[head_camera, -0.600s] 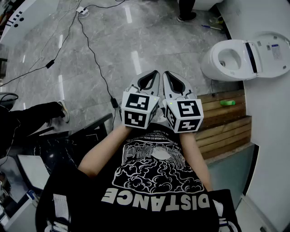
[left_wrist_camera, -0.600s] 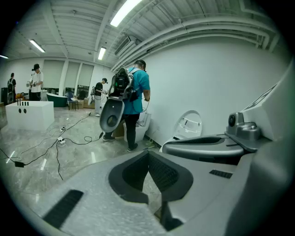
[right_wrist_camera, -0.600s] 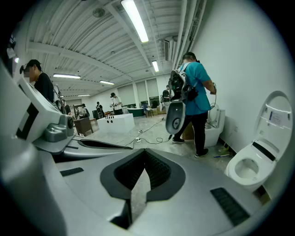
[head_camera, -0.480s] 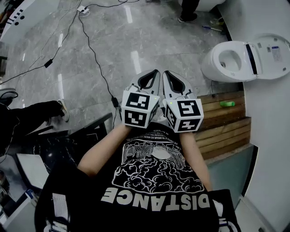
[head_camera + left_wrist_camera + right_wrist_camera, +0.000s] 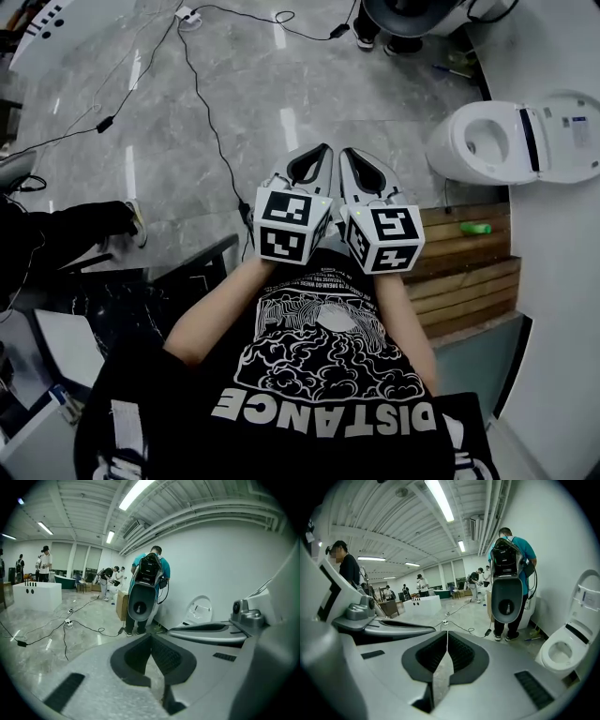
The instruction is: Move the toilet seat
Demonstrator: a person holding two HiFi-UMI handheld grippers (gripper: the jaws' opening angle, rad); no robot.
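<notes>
A white toilet (image 5: 480, 142) stands on the floor at the upper right, its seat ring down on the bowl and its lid (image 5: 570, 134) raised against the wall. The right gripper view shows the bowl (image 5: 560, 652) and the lid (image 5: 588, 601) at the right edge. My left gripper (image 5: 323, 149) and right gripper (image 5: 343, 152) are held side by side in front of my chest, well short of the toilet. Both are shut with nothing between the jaws, as the left gripper view (image 5: 151, 636) and the right gripper view (image 5: 447, 633) confirm.
A person in a teal shirt (image 5: 512, 550) with a backpack rig stands by the wall beyond the toilet. Cables (image 5: 201, 94) trail over the grey floor. A wooden platform (image 5: 467, 264) with a green object (image 5: 475, 228) lies at my right. A white tub (image 5: 36, 595) stands far left.
The head view has shifted a little, bringing the standing person's gear into the top edge. Both grippers stay shut, side by side in front of my chest.
</notes>
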